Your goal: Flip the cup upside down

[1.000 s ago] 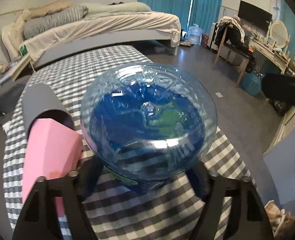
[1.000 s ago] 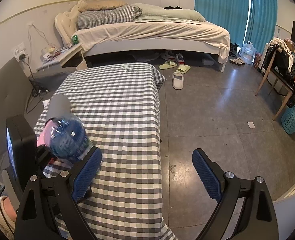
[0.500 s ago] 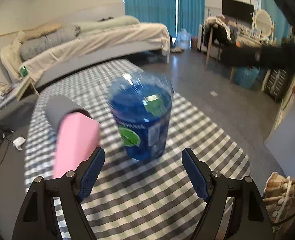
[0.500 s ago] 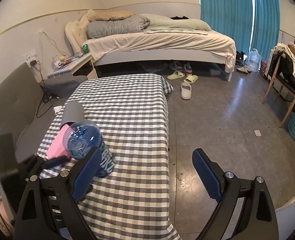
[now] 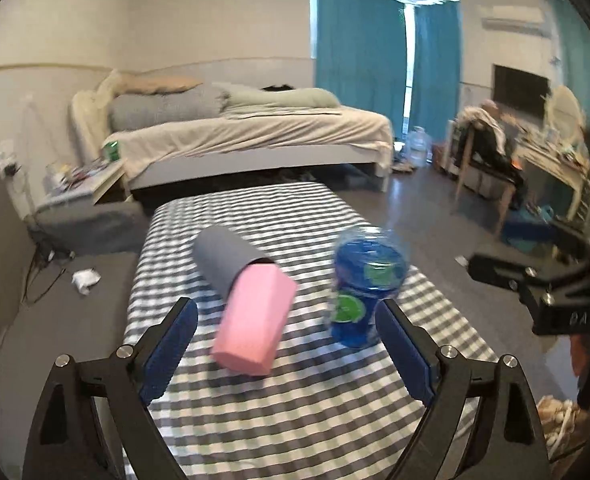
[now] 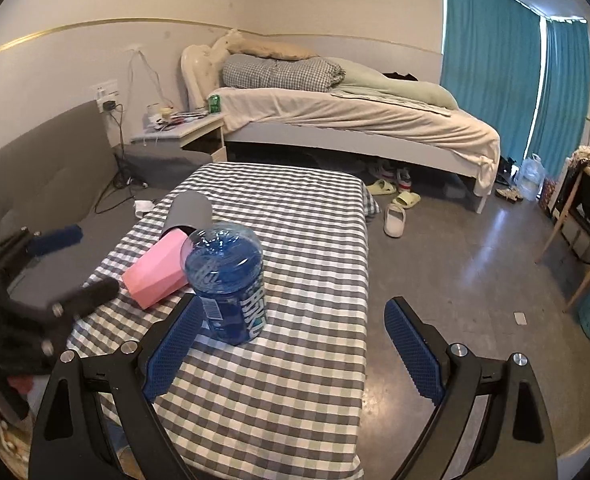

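Note:
The cup (image 5: 365,286) is a clear blue plastic one with a label. It stands base up on the checked tablecloth (image 5: 295,408), free of both grippers. It also shows in the right wrist view (image 6: 227,280). My left gripper (image 5: 291,352) is open and empty, drawn back from the cup, which stands ahead and to its right. My right gripper (image 6: 295,352) is open and empty above the table's near right edge, with the cup just beyond its left finger (image 6: 173,354).
A pink box (image 5: 255,316) lies on the table with one end inside a grey tube (image 5: 225,258), left of the cup. Beyond the table are a bed (image 6: 355,120), a nightstand (image 6: 179,132), slippers on the floor (image 6: 395,216) and a chair (image 5: 483,168).
The left gripper let go of the cup, leaving it standing base up on the cloth, then pulled back and up. The right gripper shifted slightly and stayed open.

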Motion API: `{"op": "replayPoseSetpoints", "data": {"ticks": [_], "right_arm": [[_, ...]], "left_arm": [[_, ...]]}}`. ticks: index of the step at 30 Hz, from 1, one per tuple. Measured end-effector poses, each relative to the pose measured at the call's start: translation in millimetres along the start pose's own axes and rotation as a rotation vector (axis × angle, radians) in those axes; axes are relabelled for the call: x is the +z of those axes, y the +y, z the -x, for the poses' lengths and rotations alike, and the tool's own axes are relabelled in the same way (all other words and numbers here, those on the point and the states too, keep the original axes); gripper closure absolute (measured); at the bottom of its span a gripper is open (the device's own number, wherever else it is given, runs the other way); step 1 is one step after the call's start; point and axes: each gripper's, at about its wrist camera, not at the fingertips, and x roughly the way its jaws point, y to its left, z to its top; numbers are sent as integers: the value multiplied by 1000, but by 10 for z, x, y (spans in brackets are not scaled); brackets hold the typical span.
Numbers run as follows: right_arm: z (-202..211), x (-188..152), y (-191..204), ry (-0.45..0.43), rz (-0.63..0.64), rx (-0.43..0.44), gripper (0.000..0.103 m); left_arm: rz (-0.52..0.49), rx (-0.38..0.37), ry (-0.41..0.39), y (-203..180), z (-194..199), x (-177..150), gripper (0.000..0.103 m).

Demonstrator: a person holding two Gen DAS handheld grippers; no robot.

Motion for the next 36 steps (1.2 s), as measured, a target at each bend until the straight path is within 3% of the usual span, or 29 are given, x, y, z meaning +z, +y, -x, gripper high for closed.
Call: {"op": "replayPoseSetpoints", "data": {"ticks": [9,10,36], "right_arm": [[-219,-85,26,40,-13,0,4],[-219,-84,21,38,-21,1,0],[-216,-89,54,28,-18,7,0]], "left_arm": [[111,54,0,254,-29,-51,9],[110,51,3,248,-31,-58,9],[69,72,28,174,-77,-101,5]]}}
